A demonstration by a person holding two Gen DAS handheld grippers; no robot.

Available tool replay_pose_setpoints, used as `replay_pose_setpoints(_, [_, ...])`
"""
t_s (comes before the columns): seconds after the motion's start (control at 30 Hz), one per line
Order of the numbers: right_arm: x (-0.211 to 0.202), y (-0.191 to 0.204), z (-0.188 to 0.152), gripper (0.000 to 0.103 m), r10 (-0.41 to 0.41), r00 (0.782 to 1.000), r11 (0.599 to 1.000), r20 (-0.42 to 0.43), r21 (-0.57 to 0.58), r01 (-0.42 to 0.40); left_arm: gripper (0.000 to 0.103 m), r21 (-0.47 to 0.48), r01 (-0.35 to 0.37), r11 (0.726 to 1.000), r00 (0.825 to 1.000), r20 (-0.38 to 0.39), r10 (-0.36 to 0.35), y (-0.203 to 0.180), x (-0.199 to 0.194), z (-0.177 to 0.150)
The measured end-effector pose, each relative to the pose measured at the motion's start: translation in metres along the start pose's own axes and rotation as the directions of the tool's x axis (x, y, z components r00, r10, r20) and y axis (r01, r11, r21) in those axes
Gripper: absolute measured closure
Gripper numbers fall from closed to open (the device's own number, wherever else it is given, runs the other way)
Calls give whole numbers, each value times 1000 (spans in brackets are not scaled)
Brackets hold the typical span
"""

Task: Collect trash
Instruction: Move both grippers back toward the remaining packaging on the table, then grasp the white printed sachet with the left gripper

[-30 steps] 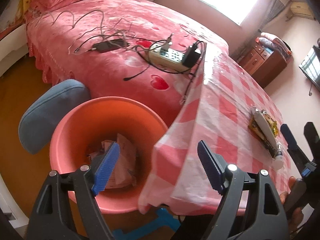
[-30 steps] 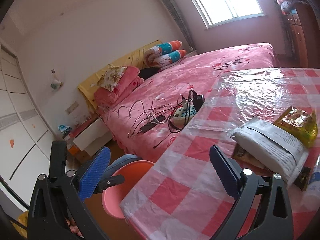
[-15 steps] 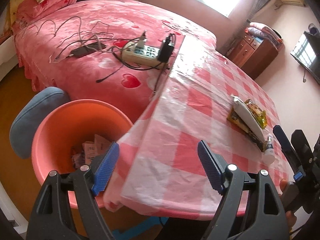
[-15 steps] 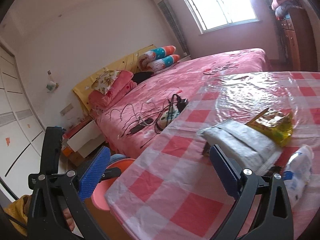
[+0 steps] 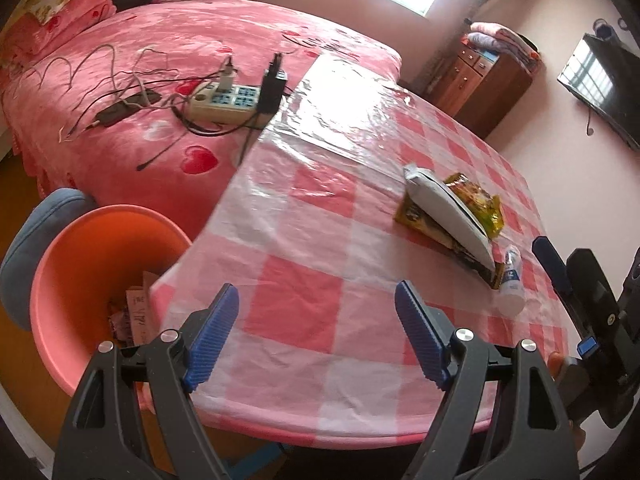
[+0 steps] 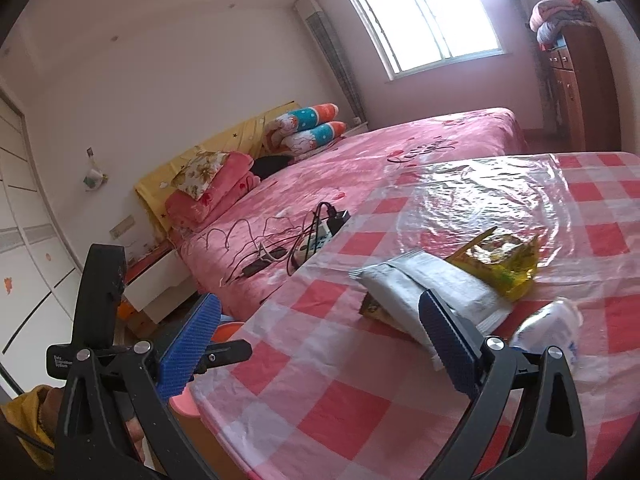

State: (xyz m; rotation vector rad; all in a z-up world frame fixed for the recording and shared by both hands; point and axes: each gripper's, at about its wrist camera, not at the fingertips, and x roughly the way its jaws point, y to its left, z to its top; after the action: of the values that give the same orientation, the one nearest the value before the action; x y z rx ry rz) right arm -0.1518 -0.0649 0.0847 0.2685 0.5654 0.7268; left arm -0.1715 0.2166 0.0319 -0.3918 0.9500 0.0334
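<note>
Your left tongs [image 5: 316,332] and right tongs [image 6: 320,344] both stood apart, empty, over the bench [image 5: 320,240] in pink check cloth. Trash on it: grey pouch [image 5: 448,212] atop yellow wrapper [image 5: 480,200], small bottle [image 5: 512,280] beside. Orange bin [image 5: 80,248] sat below the bench edge, pink bed [image 5: 160,60] behind with a power strip [image 5: 224,102].

A: What do the two tools look like?
B: Each gripper [image 5: 316,334] has black plastic arms with silver screws and ribbed blue pads [image 5: 212,336].
A: Any markings?
B: Small white lettering on the left gripper's body, seen beside the right gripper [image 6: 316,350].
A: Clothing?
B: A yellow sleeve [image 6: 24,416] behind that lettering.
</note>
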Motion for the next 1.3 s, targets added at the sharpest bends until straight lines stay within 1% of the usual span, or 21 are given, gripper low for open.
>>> replay_pose_setpoints(0.07, [-3,-5,1,5,-23,1000,1000,-4,1,23,22,7,4,1000,1000,-6,-4,-6,2,0])
replay_pose_setpoints(0.2, [-10,-16,4,5,-40,999,999,4,23,40,22,24,8,1000,1000,-13,-8,-18,5,0])
replay_pose_setpoints(0.3, [-13,-25,6,5,-37,999,998,-1,41,37,22,38,15,999,1000,-22,-14,-28,8,0])
replay_pose_setpoints(0.4, [-19,-35,7,5,-38,999,997,18,65,36,22,61,21,998,999,-31,-19,-39,10,-2])
replay_pose_setpoints(0.5, [-28,-52,8,5,-46,998,994,40,98,42,22,86,13,996,999,-33,-10,-50,10,-3])
replay_pose_setpoints(0.63, [-38,-75,9,5,-74,996,987,52,144,66,21,95,22,995,999,-37,-18,-61,11,-3])
replay_pose_setpoints(0.73, [-48,-92,8,5,-100,993,981,64,175,88,20,80,47,996,998,-55,-43,-66,15,-1])
replay_pose_setpoints(0.87, [-59,-112,10,5,-123,989,970,80,218,103,20,31,116,993,990,-82,-113,-76,22,2])
replay_pose_setpoints(0.93, [-62,-120,10,5,-127,988,966,84,237,104,20,14,153,988,984,-99,-151,-85,27,4])
replay_pose_setpoints(1.03, [-68,-130,12,5,-134,988,961,80,253,110,20,-12,214,977,969,-123,-214,-101,37,7])
replay_pose_setpoints(1.1, [-71,-134,14,5,-151,985,959,76,251,128,20,-23,237,971,962,-131,-238,-112,44,10])
replay_pose_setpoints(1.2, [-75,-139,16,5,-191,979,954,64,248,170,20,-35,251,967,959,-128,-254,-126,55,15])
replay_pose_setpoints(1.3, [-80,-147,16,5,-225,972,943,62,265,201,21,-33,227,973,966,-118,-229,-139,67,23])
